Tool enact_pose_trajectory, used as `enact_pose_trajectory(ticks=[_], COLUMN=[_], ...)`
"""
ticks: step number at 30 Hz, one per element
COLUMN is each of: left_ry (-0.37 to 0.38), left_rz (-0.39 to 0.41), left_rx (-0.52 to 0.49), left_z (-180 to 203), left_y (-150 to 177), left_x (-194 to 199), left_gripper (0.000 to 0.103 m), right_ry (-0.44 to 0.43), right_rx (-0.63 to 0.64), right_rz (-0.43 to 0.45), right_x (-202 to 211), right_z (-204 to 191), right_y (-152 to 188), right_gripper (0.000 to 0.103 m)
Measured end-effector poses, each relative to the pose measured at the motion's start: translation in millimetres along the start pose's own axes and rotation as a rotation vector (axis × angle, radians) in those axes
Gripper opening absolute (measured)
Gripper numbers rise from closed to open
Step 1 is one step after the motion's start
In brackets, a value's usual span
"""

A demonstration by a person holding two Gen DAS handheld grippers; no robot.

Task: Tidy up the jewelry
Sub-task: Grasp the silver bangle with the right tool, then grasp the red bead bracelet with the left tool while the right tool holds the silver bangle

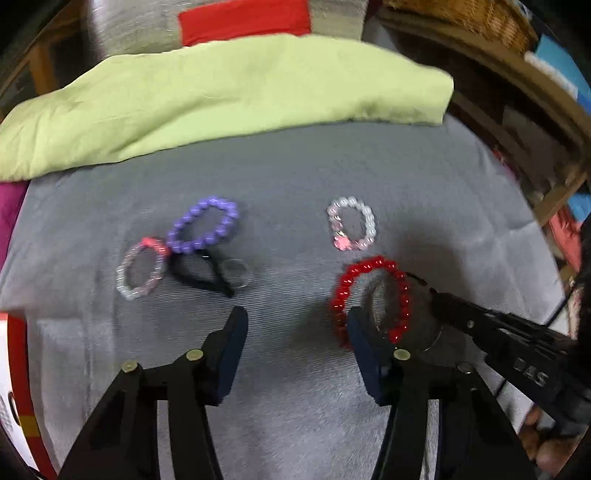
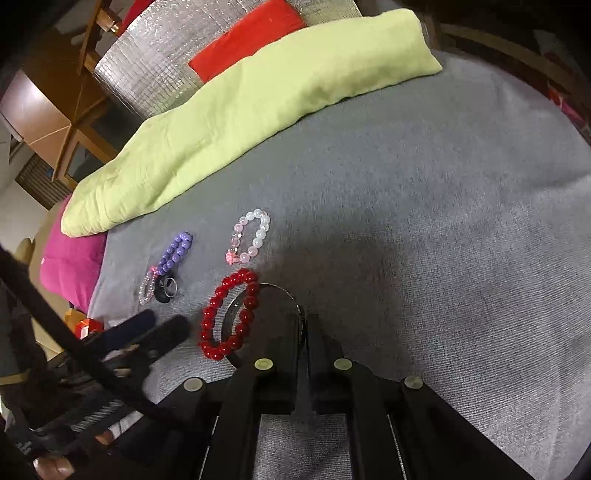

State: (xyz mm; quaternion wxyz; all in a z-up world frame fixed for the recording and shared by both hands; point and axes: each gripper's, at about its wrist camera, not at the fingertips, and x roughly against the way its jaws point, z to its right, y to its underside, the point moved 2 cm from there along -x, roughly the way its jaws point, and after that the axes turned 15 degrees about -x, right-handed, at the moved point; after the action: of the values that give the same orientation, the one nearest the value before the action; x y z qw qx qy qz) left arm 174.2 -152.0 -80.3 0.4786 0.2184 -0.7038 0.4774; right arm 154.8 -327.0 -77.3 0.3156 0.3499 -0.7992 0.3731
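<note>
On the grey cloth (image 1: 295,177) a red bead bracelet (image 1: 369,291) (image 2: 229,314) lies over a metal bangle (image 1: 434,341) (image 2: 229,314). My right gripper (image 2: 304,317) is shut on the bangle's thin far rim; it enters the left wrist view from the right (image 1: 424,284). My left gripper (image 1: 297,314) (image 2: 168,319) hovers open just left of the red bracelet, nothing between its fingers. Further left lie a purple bracelet (image 1: 203,225) (image 2: 173,253), a clear pink bracelet (image 1: 140,269) (image 2: 147,286), a black hair tie (image 1: 199,275) and a silver ring (image 1: 236,273) (image 2: 171,288). A white-pink bracelet (image 1: 352,223) (image 2: 251,236) lies behind the red one.
A folded lime-green cloth (image 1: 221,92) (image 2: 240,110) borders the far side of the grey surface. Behind it stands a silver bag with a red panel (image 1: 243,18). A magenta cushion (image 2: 70,262) sits at the left edge, and wooden furniture (image 1: 517,110) stands to the right.
</note>
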Motion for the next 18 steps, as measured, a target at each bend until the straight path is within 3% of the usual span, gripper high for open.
enact_pose_trajectory(ticks=[2,5,7,10,18], left_ry=[0.006,-0.048,-0.056,-0.068,-0.086], left_rz=[-0.028,-0.028,-0.035,-0.024,0.011], left_rx=[0.0,-0.045,-0.096,-0.125,-0.064], left_z=[4,12,21,27,3], left_y=[-1,-5,-7,-7,24], left_x=[-9,-12,-11,-11,10], left_gripper=[0.044,0.029,0.01,0.01,0.01], right_ry=[-0.01,-0.014,-0.013,-0.012,-0.008], right_rx=[-0.004,-0.007,-0.003,0.004,0.015], right_rz=[-0.004,-0.011,-0.011,-0.012,-0.013], right_x=[1,0,0,0,1], right_z=[0,1,1,0,-1], right_y=[-1,0,1,1,2], right_gripper=[0.005,0.005,0.005,0.005,0.005])
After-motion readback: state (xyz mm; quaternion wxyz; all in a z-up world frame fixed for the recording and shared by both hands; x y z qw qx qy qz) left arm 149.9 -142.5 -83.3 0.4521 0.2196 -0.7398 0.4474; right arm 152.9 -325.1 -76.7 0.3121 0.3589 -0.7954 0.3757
